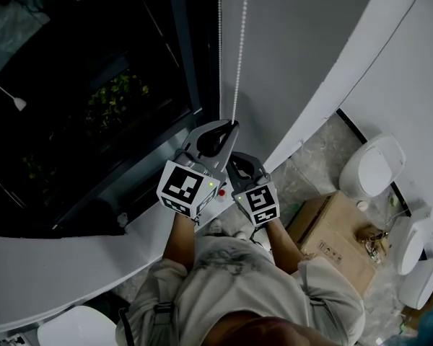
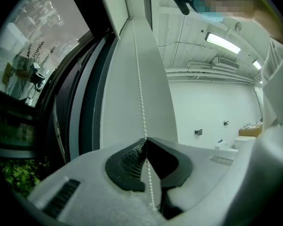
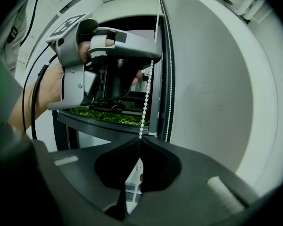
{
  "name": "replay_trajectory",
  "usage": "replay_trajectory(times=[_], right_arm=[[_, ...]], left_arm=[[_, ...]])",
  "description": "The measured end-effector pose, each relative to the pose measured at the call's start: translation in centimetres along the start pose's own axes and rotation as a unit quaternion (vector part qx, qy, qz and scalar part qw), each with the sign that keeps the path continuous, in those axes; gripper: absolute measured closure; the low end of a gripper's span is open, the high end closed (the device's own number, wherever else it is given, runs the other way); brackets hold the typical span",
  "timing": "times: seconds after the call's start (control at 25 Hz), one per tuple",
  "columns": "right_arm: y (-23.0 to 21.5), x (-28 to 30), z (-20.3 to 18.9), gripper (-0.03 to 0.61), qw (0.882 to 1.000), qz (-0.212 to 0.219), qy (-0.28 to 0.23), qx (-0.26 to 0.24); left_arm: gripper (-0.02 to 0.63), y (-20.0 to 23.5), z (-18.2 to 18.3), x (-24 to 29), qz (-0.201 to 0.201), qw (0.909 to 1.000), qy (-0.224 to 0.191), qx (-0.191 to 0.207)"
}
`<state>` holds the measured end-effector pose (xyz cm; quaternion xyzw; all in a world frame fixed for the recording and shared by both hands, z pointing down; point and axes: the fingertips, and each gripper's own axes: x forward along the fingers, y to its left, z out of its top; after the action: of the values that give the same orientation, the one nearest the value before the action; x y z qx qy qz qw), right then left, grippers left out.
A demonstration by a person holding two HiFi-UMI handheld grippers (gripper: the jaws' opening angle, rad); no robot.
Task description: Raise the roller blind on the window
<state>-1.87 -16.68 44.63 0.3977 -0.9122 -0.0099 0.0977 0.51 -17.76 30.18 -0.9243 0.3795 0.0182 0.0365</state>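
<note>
The blind's white bead chain (image 1: 237, 49) hangs in two strands beside the dark window (image 1: 79, 85). My left gripper (image 1: 231, 125) is shut on one strand; in the left gripper view the chain (image 2: 140, 88) runs down into the pinched tips of the left gripper (image 2: 145, 139). Just below it, my right gripper (image 1: 238, 166) is shut on the same strand. In the right gripper view the chain (image 3: 146, 98) drops from the left gripper (image 3: 153, 53) into the closed tips of the right gripper (image 3: 139, 138). A pale band (image 3: 132, 4), the blind itself or its casing, crosses the window's top.
A grey wall (image 1: 296, 56) stands right of the chain. The white sill (image 1: 72, 265) curves below the window, with green plants (image 1: 115, 99) outside. On the floor to the right lie a cardboard box (image 1: 339, 244) and white ceramic fixtures (image 1: 372, 168).
</note>
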Motion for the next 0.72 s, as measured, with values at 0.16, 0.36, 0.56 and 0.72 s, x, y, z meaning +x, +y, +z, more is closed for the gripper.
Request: replay_trajectory(times=[0.16,0.36,0.56,0.72], right_arm=[[-0.1,0.4,-1.5,0.568,1.0,0.0,0.016,0.003],[-0.2,0.8,-3.8,0.568,0.999,0.001,0.039,0.008],[0.0,1.0,-6.1,0.568,0.998,0.002,0.062,0.016],[0.1,1.2,-7.2,0.568,0.997,0.003,0.072,0.019]], left_arm=[[0.6,0.1,-1.6,0.3,-0.001,0.9998,0.015,-0.009],[0.6,0.3,-4.1,0.5,0.0,0.999,0.04,-0.022],[0.6,0.2,-6.4,0.7,-0.001,0.998,0.055,-0.032],[0.6,0.2,-7.5,0.7,-0.003,0.9973,0.061,-0.041]])
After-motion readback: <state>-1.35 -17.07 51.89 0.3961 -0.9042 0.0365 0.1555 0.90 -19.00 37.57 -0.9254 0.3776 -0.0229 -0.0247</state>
